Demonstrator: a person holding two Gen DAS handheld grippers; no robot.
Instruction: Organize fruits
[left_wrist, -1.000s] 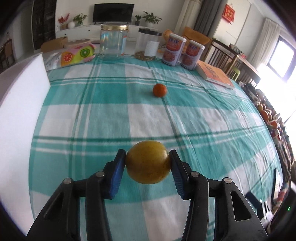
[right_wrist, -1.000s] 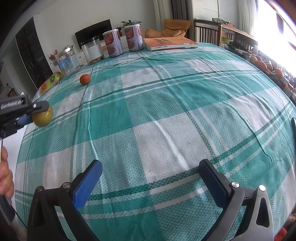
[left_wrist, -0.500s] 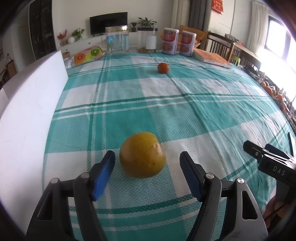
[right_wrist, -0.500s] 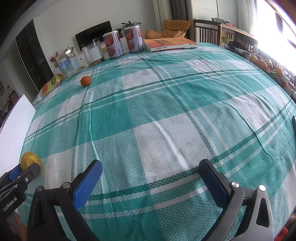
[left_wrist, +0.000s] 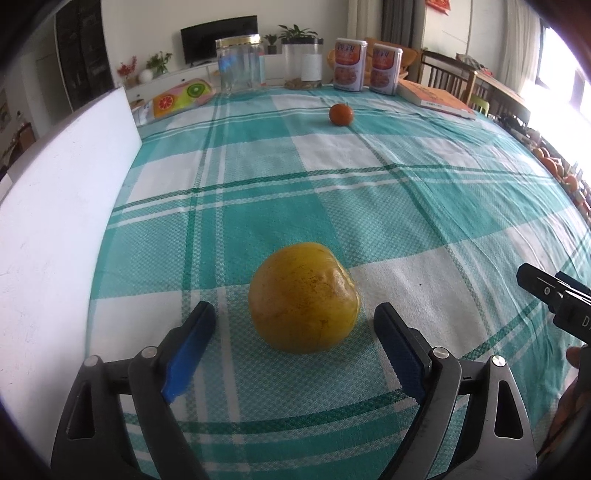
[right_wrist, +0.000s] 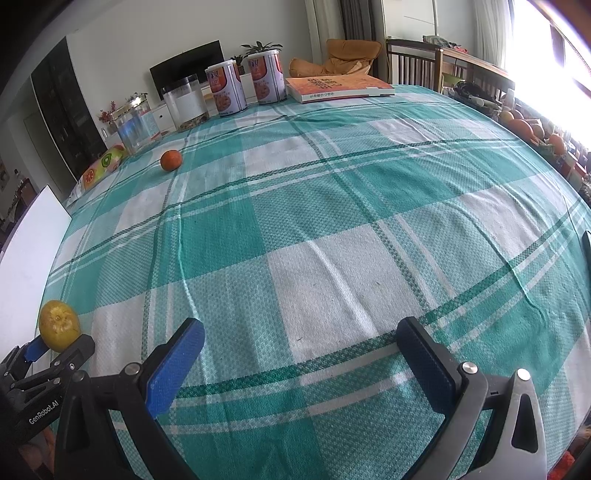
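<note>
Left hand-held gripper (left_wrist: 293, 321) released, jaws spread wide with a gap either side of the yellow fruit (left_wrist: 303, 297). Fruit resting on the tabletop (left_wrist: 406, 206), near the left edge beside the white board (left_wrist: 55, 229), directly ahead between the blue pads. Roughly round, no clear long axis. Right hand-held gripper (right_wrist: 301, 345) likewise spread and grasping nothing, well apart from both fruits. Small orange (left_wrist: 341, 114) far ahead towards the jars (left_wrist: 240, 62); left arm probably nearer, though fisheye distortion blurs that.
</note>
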